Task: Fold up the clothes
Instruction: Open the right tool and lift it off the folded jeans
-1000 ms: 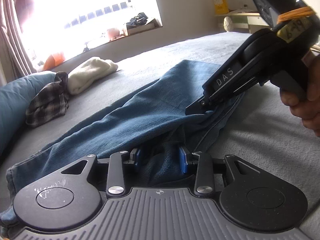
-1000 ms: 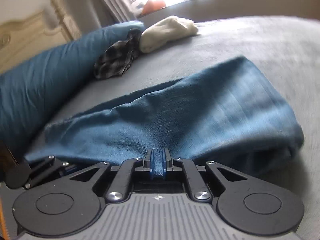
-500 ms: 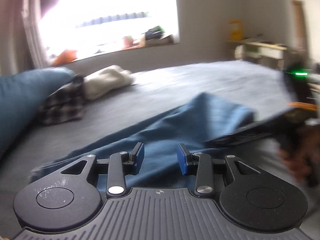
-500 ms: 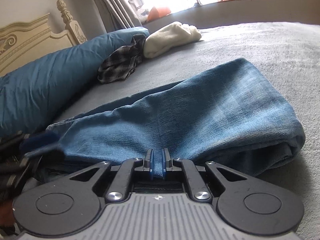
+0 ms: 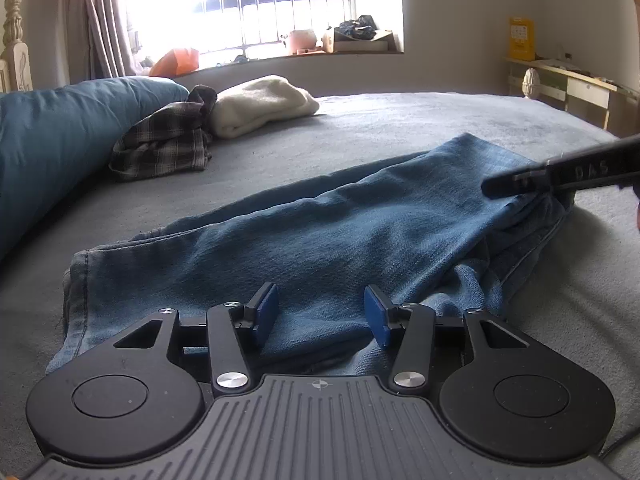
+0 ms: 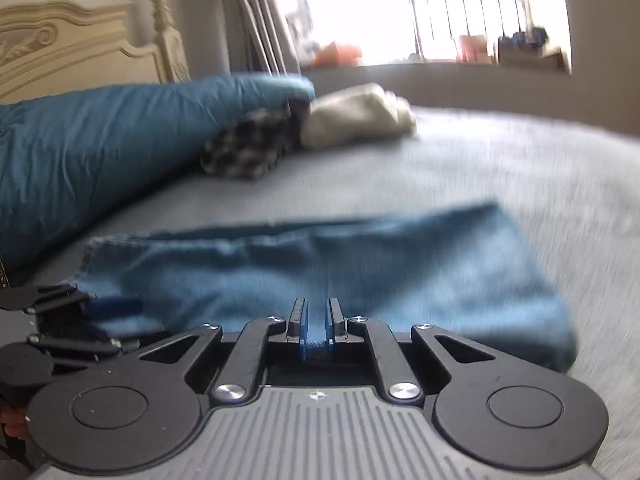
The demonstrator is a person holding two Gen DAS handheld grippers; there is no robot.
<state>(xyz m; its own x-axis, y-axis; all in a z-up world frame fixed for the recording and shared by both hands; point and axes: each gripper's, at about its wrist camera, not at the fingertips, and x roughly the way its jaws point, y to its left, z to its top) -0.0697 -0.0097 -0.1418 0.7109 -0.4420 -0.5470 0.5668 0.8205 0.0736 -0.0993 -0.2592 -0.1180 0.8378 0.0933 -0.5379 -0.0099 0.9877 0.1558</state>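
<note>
The left gripper [image 5: 320, 312] sits at six o'clock in its own view, its blue-padded fingers [image 5: 264, 308] spread wide with nothing between them, poised over the near edge of the folded blue denim jeans [image 5: 320, 232]; the right gripper [image 6: 316, 324], nearly closed, pinches a fold of that same denim between its pads; from the left camera its black tip reaches in at three o'clock onto the waist end of the jeans, which lie lengthwise across the grey bed cover [image 5: 400, 128]; farther off, toward eleven o'clock, a crumpled dark plaid shirt [image 5: 164, 144] touches a rolled cream garment [image 5: 260, 104], both beside a long teal pillow [image 5: 52, 136] at nine o'clock; beyond, a bright barred window [image 5: 300, 4] fills twelve o'clock.
</note>
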